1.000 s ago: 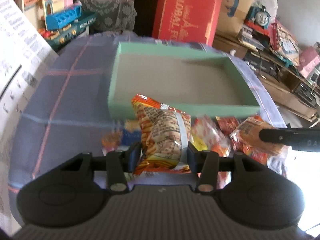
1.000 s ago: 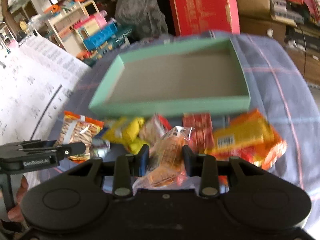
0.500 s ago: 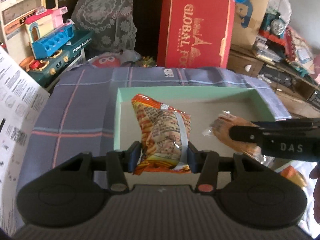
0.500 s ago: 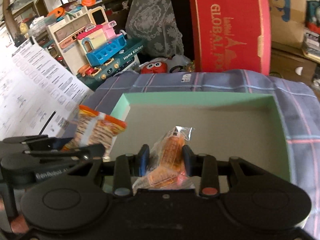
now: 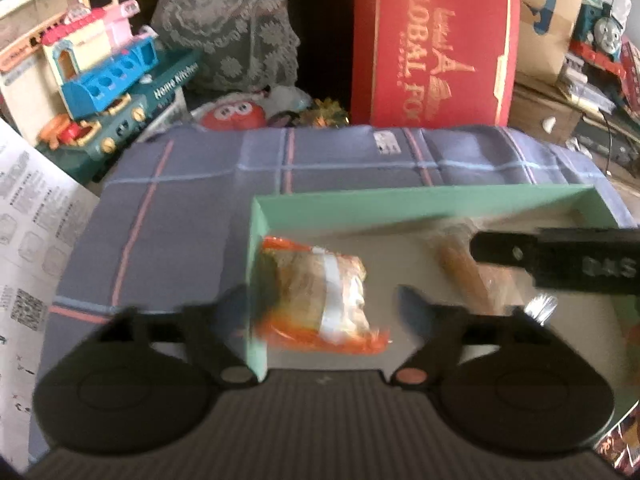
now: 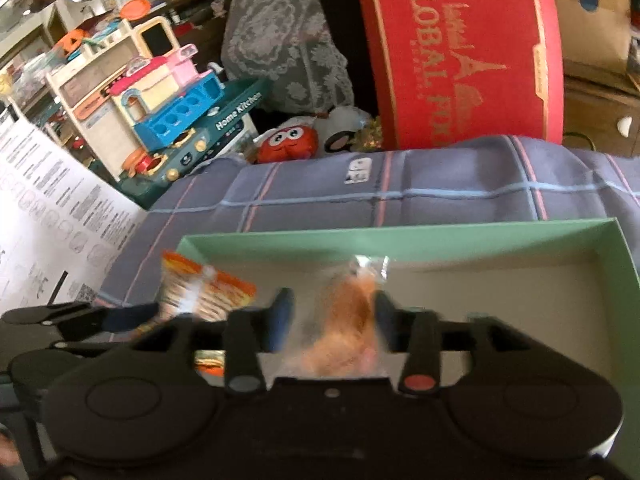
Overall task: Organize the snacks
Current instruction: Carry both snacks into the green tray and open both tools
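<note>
Covering the work surface is a grey-blue plaid cloth [image 5: 192,208] with pink and pale blue lines, creased along its far edge. On it sits a shallow mint-green box [image 5: 420,202], matt card walls, beige floor. Behind: a red carton [image 6: 464,52] with gold lettering, a lace-patterned grey fabric [image 5: 232,24], a plastic toy kitchen [image 6: 172,116], a round red toy with eyes [image 6: 286,144]. A printed white sheet [image 5: 28,216] lies at left.

Both views are motion-blurred near the fingers. Left gripper [image 5: 324,308]: jaws spread wide, one finger outside the box's left wall, one inside; an orange crinkled snack bag [image 5: 320,296] with a white stripe lies between them on the box floor in the left near corner, apparently free of both pads. Right gripper [image 6: 330,320]: jaws narrow, with a clear-wrapped orange-brown snack [image 6: 348,320] between them over the box; blur hides whether the pads touch it. The left view shows this snack partly hidden behind the right gripper's black finger. Print on both packets is unreadable.
</note>
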`<control>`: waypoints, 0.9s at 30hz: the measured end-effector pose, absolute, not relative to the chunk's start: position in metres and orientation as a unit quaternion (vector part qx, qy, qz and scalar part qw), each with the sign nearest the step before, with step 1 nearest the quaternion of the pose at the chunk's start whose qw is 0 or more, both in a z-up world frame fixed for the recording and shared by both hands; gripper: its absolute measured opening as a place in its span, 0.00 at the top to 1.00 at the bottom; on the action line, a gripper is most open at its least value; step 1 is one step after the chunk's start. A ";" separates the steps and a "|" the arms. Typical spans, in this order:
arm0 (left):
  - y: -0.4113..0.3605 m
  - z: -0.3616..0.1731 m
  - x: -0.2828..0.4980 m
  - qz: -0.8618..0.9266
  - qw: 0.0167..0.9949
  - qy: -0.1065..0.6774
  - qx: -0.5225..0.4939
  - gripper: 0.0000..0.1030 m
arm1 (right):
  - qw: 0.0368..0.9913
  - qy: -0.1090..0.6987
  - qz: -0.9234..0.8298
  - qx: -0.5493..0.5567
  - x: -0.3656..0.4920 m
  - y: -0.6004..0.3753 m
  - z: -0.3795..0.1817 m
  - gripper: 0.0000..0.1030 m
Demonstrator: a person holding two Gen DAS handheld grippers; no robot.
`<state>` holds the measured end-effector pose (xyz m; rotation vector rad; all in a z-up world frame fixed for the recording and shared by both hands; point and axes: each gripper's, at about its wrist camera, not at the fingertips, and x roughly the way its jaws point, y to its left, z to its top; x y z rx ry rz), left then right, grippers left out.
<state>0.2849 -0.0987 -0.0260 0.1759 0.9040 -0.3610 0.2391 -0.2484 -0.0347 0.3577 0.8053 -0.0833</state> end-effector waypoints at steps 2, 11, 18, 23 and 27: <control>-0.098 -0.023 0.280 -0.167 0.885 0.427 0.083 0.00 | 0.908 0.378 -0.050 0.172 0.229 -0.252 -0.031 0.00; -0.090 -0.012 0.246 -0.165 0.875 0.447 0.088 0.00 | 0.894 0.404 -0.057 0.185 0.198 -0.254 -0.018 0.00; -0.069 -0.004 0.199 -0.163 0.872 0.454 0.084 0.00 | 0.898 0.399 -0.030 0.183 0.157 -0.238 0.001 0.00; -0.048 -0.001 0.166 -0.155 0.872 0.459 0.076 0.00 | 0.911 0.380 -0.009 0.159 0.119 -0.218 0.013 0.00; -0.031 -0.002 0.145 -0.148 0.872 0.462 0.067 0.00 | 0.914 0.380 -0.001 0.145 0.095 -0.206 0.016 0.00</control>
